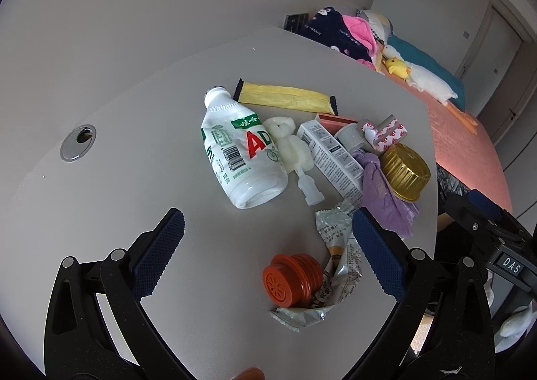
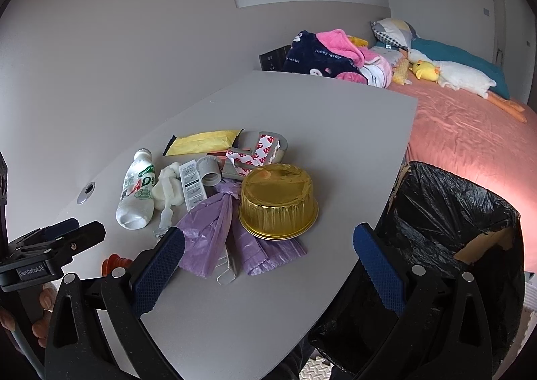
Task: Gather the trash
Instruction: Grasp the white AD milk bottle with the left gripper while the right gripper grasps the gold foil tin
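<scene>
we hover both claws wide and empty, our left gripper [image 1: 268,239] over the orange cap [image 1: 291,279] on its crumpled wrapper [image 1: 339,266], our right gripper [image 2: 268,244] near the purple bag [image 2: 214,229], gold foil cup [image 2: 278,200] beyond, white bottle [image 1: 240,152] farther left, black-lined bin [image 2: 453,246] at right.

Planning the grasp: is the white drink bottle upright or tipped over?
Tipped over: the white drink bottle lies on its side on the table, label facing up.
</scene>
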A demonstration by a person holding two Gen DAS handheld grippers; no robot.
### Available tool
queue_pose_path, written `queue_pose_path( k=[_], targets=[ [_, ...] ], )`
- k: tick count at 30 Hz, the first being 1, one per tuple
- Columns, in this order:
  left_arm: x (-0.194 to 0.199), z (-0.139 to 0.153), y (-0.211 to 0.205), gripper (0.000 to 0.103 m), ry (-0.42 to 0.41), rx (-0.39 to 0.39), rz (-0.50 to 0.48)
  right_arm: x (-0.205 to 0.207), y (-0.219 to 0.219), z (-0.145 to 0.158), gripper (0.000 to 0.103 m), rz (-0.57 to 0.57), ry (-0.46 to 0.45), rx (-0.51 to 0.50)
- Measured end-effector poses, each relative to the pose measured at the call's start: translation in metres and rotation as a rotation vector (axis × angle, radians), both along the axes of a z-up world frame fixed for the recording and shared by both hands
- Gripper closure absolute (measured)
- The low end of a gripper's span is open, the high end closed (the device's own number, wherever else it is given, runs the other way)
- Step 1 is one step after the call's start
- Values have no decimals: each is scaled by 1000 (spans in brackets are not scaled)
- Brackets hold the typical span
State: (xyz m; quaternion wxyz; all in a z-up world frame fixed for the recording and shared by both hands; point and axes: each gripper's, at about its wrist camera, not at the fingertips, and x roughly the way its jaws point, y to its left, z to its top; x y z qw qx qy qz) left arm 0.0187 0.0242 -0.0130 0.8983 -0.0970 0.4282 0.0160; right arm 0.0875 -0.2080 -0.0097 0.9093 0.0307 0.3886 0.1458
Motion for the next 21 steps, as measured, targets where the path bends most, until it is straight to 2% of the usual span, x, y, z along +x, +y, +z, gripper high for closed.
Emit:
queue_pose_path(
  k=[3,12,21],
  targets=[
    [10,-3,3,6,6,23,10,9,-2,-5,3,-10,18,6],
    [46,-20,17,6,50,14,47,38,-5,-20,3,-29,54,-17],
    [77,-32,30,6,92,23,102,64,6,-31,3,0,75,-33]
  ],
)
